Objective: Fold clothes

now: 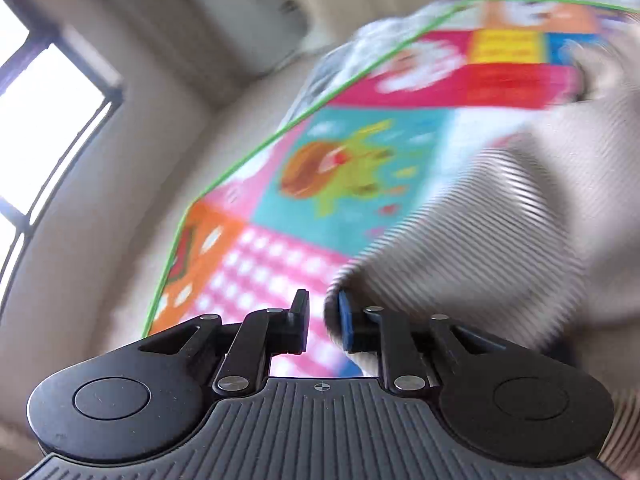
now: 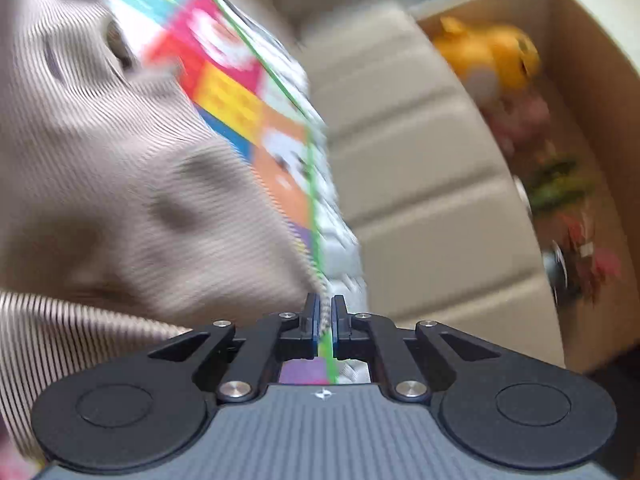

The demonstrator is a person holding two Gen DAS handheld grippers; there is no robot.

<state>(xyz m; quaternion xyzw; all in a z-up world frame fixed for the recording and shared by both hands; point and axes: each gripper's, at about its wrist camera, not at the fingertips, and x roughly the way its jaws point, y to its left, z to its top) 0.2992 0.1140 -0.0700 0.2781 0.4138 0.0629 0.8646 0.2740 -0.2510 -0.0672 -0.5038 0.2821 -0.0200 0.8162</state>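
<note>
A striped beige garment is spread over a colourful mat with a green edge. Its hem is draped over the right finger of the left tool, whose jaws are seen parted. The right tool is pressed nearly together, with a thin fold of the garment and the mat's green edge lying between its pads; whether anything is gripped cannot be told. Beige cushions are seen beyond the mat, then a box of toys. A window is seen at left.
</note>
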